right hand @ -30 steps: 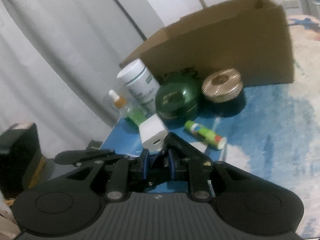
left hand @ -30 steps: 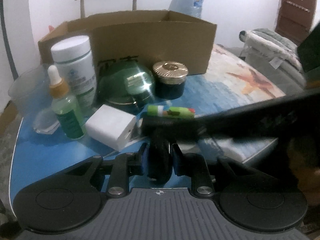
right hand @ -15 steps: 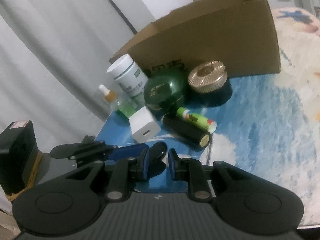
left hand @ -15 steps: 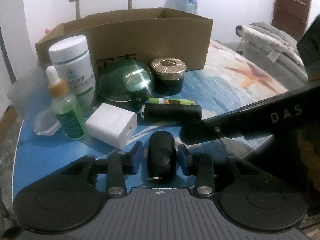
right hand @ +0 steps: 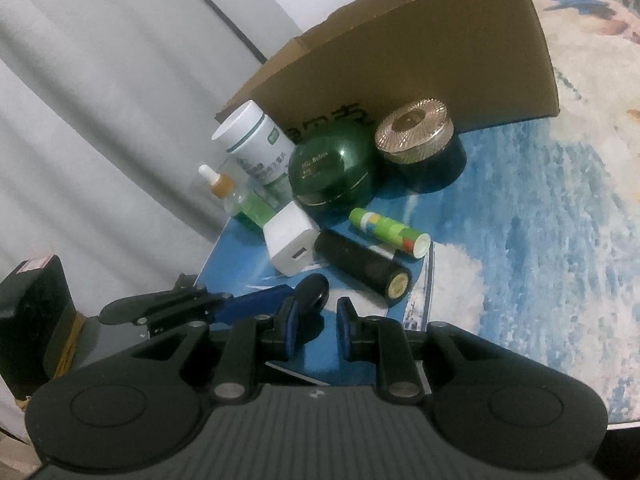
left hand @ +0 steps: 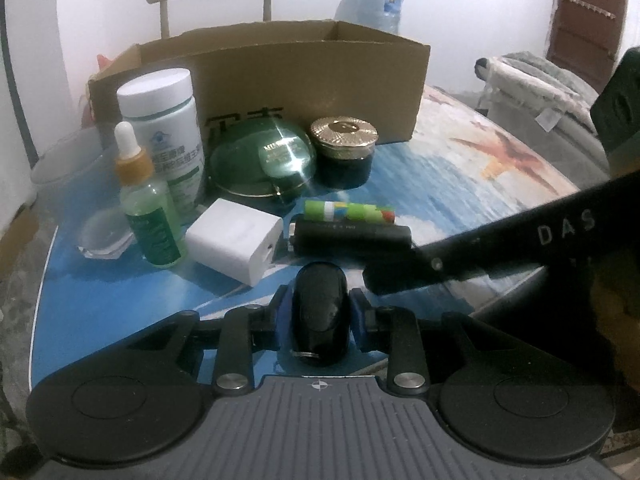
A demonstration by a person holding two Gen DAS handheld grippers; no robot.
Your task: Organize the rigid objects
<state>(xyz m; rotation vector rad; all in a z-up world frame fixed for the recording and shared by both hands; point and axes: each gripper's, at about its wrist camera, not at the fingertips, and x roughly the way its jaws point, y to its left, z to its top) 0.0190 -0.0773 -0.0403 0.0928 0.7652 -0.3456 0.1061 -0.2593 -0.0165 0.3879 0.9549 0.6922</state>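
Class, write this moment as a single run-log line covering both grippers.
left gripper: closing on black key fob | right gripper: nothing between pads | black tube: on table

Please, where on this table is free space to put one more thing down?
Free: the table right of the striped tube and gold-lid jar, in front of the cardboard box. Crowded: white bottle, dropper bottle, green case, white charger, black tube.
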